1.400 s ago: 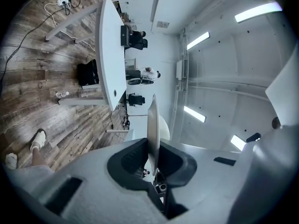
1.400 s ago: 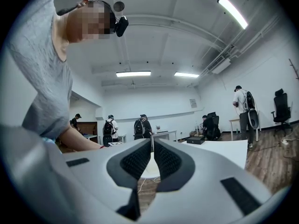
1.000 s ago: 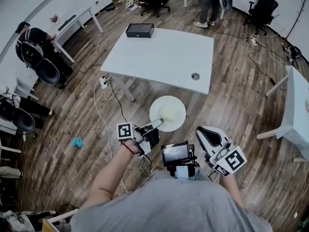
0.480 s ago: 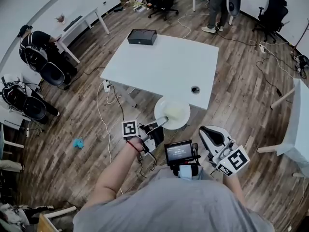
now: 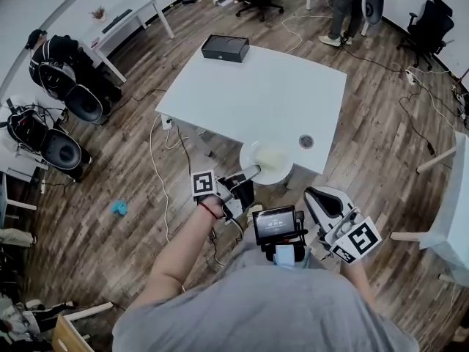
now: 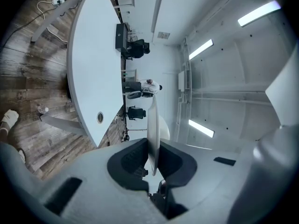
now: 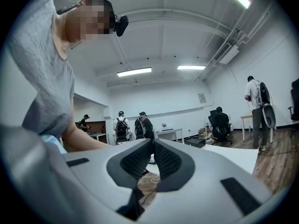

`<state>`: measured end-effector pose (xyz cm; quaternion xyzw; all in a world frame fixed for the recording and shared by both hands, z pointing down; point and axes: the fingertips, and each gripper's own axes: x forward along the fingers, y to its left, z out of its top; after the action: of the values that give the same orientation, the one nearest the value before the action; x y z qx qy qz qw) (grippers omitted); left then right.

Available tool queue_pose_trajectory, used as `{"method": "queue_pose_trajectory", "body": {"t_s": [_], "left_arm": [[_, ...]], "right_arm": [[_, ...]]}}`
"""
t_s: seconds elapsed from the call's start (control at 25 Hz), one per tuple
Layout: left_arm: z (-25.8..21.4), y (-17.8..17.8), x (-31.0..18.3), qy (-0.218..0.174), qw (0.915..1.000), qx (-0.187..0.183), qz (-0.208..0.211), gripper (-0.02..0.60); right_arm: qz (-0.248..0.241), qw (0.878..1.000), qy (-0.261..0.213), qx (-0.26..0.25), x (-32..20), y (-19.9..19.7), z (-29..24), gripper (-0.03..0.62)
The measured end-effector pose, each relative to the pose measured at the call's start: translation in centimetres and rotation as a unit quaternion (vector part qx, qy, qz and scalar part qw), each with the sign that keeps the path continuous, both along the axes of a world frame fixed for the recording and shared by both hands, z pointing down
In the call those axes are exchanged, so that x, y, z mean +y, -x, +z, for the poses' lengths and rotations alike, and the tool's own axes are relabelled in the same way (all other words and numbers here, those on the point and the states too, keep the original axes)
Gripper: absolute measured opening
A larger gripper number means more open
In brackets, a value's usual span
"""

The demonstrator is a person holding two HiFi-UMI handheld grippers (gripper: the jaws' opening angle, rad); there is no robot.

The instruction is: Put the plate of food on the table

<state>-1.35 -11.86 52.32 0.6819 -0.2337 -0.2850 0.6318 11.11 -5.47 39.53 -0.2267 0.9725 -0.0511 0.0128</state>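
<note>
Clearly, the plate [image 5: 267, 163] of pale food is pinched by its near rim between the jaws of the left gripper [image 5: 250, 172] and is held over the near edge of the table [image 5: 256, 94]. The jaws of the right gripper [image 7: 153, 146] are pressed together on nothing. A black box [image 5: 225, 48] is seen at the table's far edge.

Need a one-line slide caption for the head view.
Left hand-held gripper holds a plate of food by its rim at the near edge of the white table; right hand-held gripper shut, empty.
</note>
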Motion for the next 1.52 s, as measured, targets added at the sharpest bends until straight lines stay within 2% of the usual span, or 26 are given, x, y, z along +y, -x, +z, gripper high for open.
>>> {"method": "queue_pose_trajectory", "body": {"t_s": [0.28, 0.6, 0.8, 1.0, 1.28, 1.36, 1.52], "left_arm": [[2.0, 3.3, -6.0, 0.018, 0.9997, 0.008, 0.014, 0.035], [4.2, 6.4, -15.0, 0.017, 0.9962, -0.006, 0.086, 0.035], [6.7, 6.7, -20.4, 0.02, 0.9947, -0.011, 0.1, 0.035], [9.0, 5.9, -24.5, 0.036, 0.9952, -0.008, 0.09, 0.035], [11.7, 4.2, -27.5, 0.032, 0.9934, -0.008, 0.109, 0.035], [12.6, 3.6, -28.0, 0.034, 0.9927, -0.016, 0.115, 0.035], [14.9, 2.7, -29.1, 0.065, 0.9888, -0.05, 0.124, 0.035]], "right_arm": [[0.015, 1.0, -0.002, 0.008, -6.2, 3.8, 0.0, 0.034], [0.057, 0.998, -0.005, 0.012, -12.9, 7.8, -0.2, 0.034], [0.087, 0.996, -0.006, 0.023, -15.1, 9.3, 0.7, 0.034], [0.104, 0.994, 0.007, 0.036, -16.5, 8.9, 1.3, 0.034], [0.106, 0.993, 0.016, 0.048, -19.8, 8.0, 2.9, 0.034], [0.11, 0.993, 0.017, 0.047, -20.8, 7.4, 2.8, 0.034], [0.114, 0.992, 0.027, 0.045, -22.0, 6.0, 3.1, 0.034]]}}
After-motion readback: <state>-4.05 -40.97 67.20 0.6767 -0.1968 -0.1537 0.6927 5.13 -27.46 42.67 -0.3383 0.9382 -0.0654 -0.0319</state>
